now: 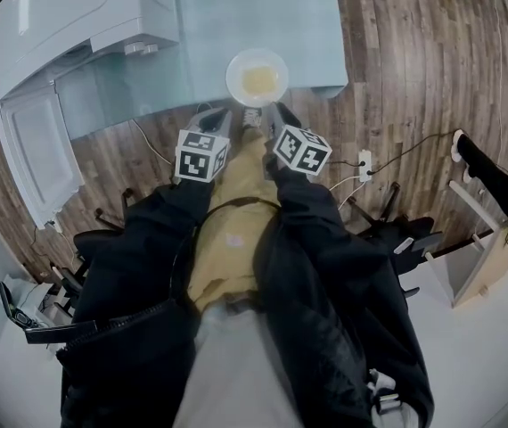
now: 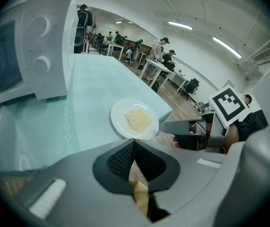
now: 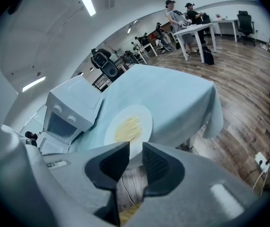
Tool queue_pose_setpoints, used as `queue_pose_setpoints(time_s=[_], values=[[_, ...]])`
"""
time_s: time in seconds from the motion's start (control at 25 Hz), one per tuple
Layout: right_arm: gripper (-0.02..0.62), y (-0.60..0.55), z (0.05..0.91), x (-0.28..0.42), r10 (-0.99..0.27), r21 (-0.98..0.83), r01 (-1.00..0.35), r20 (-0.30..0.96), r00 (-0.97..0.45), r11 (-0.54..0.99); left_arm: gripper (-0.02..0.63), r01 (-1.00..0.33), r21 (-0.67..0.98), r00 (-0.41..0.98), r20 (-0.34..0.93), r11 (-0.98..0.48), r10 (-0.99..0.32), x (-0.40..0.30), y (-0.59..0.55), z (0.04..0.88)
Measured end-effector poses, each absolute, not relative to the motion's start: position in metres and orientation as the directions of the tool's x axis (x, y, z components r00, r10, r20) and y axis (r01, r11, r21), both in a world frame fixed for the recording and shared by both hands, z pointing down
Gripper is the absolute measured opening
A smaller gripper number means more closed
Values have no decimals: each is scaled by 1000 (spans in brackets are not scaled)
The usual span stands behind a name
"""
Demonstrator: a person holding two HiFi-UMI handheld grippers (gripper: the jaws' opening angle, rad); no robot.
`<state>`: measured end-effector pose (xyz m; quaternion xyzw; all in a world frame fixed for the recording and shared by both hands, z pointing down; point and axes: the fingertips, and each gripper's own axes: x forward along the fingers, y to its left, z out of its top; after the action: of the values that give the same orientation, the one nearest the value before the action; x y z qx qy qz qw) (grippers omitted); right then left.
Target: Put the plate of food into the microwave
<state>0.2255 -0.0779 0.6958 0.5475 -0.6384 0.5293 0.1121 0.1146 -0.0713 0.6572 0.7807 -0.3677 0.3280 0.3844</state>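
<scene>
The left gripper [image 2: 134,148], grey moulded plastic with ribbed black pads, has its jaws pressed together on nothing. The right gripper [image 3: 135,157] has its jaws parted with an empty gap. Just beyond them, the round white plate [image 3: 143,113] of pale yellow noodles [image 1: 260,80] sits at the near edge of the table [image 1: 263,7], which is covered in smooth light-blue cloth. The boxy white microwave [image 1: 76,16] stands at the table's left end, its door [image 1: 36,150] swung open.

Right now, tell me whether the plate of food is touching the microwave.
Apart. The head view shows a wide stretch of tablecloth between the plate and the microwave.
</scene>
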Motion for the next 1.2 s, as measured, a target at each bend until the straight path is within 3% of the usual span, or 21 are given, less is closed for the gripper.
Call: queue_pose_setpoints(time_s=[0.24,0.6,0.8,1.0,1.2], values=[[117,-80,714,225,-561,-608,-767,716,-416,-206,-5,-835,358,503,805,-418,-316,110,-68,662],[115,-94,728,210,-557,-724,-647,649,-519,-241,-5,-861,353,474,818,-366,-326,96,-64,669],[91,-95,727,205,-554,-773,-585,607,-570,-245,-5,-874,355,463,817,-333,-343,91,-64,670],[21,-100,714,203,-598,-853,-471,502,-625,-224,-5,-877,359,461,813,-318,-355,94,-64,668],[9,-101,713,202,-625,-891,-401,439,-646,-212,-5,-883,354,453,815,-307,-362,88,-64,669]])
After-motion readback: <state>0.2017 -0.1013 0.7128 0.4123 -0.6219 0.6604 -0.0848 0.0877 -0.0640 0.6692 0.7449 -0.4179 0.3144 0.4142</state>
